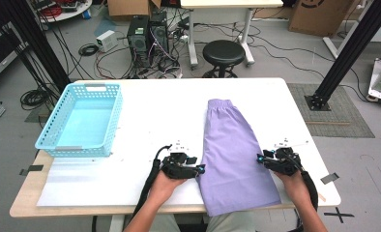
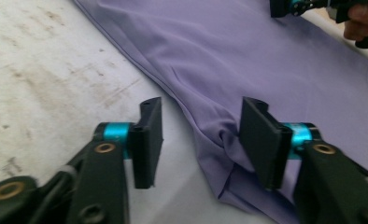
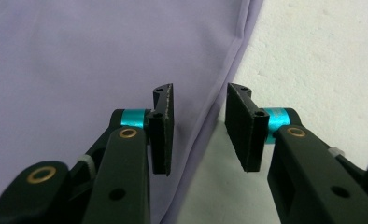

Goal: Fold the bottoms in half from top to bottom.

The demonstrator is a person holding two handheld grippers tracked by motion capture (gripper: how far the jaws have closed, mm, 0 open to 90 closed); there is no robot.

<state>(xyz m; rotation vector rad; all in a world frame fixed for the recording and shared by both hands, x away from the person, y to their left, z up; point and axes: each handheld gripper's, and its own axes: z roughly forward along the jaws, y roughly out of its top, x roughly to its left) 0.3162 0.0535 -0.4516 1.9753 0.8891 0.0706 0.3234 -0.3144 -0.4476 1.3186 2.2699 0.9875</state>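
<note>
While no writing reads, purple shorts [image 1: 233, 150] between left gripper [image 1: 199, 168], right gripper [image 1: 259, 158]

Both forearms enter from the table's near edge. Left gripper [image 1: 198, 169] points rightward, low over the table, jaws parted. Right gripper [image 1: 260, 158] points leftward, toward the left one, jaws parted by a narrower gap, pads not pressing.
</note>
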